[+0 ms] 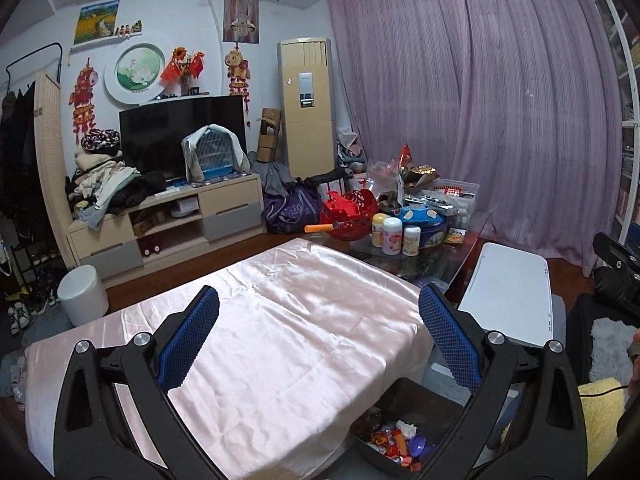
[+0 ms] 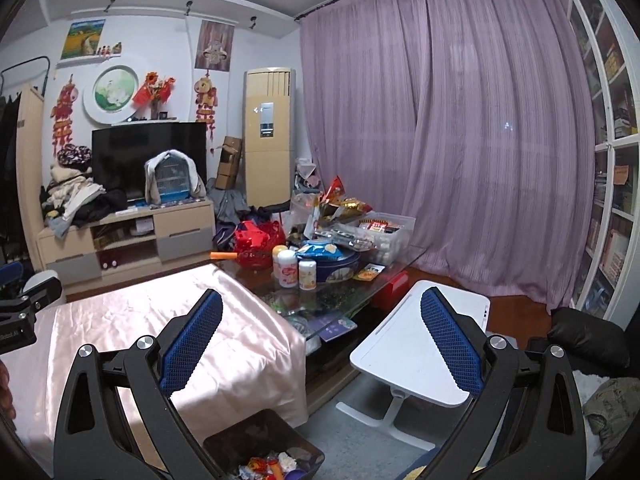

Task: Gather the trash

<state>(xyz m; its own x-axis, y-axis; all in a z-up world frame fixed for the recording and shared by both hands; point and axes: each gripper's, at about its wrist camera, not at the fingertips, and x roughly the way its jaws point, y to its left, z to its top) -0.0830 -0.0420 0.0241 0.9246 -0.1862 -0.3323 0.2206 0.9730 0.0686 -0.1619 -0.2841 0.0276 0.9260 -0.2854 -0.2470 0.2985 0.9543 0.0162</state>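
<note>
honestly looks near done: the cloth (image 1: pixel 280 320) is bare and the trash (image 1: pixel 396 440) sits in the black bin (image 1: pixel 404 394) on the floor beside it. left gripper (image 1: pixel 320 336) and right gripper (image 2: pixel 320 340) both hang wide apart, holding nothing. next move, i'd guess, is scanning for leftovers.

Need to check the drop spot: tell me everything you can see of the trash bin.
The bin is a dark, open-topped rectangular tub, plastic by its look, upright on the grey floor beside the corner of the pink-draped table. It holds mixed colourful litter: red and orange wrappers, white crumpled paper, a purple piece. Neither gripper touches it.
</note>
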